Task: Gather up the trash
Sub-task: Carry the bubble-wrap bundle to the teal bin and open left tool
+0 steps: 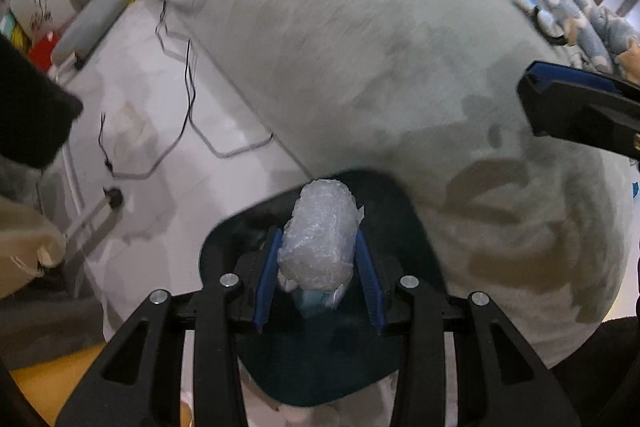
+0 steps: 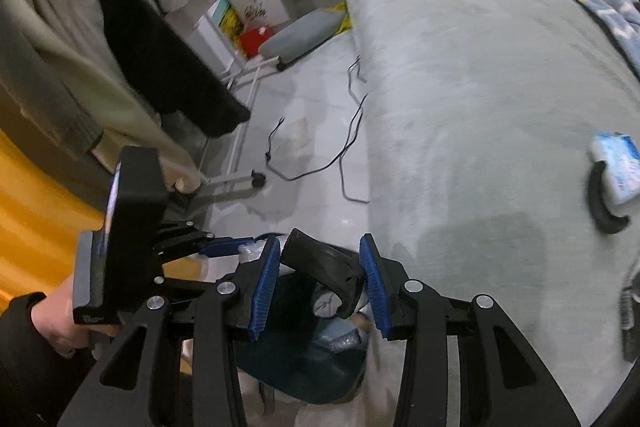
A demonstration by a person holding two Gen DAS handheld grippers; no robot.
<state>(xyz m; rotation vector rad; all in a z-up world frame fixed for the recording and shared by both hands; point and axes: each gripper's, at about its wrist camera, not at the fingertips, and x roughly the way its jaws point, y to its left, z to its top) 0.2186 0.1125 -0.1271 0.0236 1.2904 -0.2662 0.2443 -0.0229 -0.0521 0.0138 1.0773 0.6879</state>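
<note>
Crumpled clear plastic, a wad of it, sits between the blue pads of the left gripper. I note the jaws are closed on it from both sides, and the wad bulges out past the fingertips. The gripper points steeply down, with the wad directly over the dark teal bin on the floor beside the bed. I judge it is held there for dropping in, so this piece is at the point of release.

Moving right, the right gripper carries a black curved piece. Its jaws stand partly closed. The piece lies crosswise between the pads and appears to touch both, so I record it as gripped, though motion blur leaves the contact less than certain. It too hangs over the mouth of the bin, which already holds some pale wrapped rubbish. I judge both hands are brought together here so that both loads go into the one container.

Further right, on the grey-green bed cover, a blue and white packet lies against a second black curved piece, well apart from both grippers and not yet collected. Whether the packet counts as trash I cannot tell.
</note>
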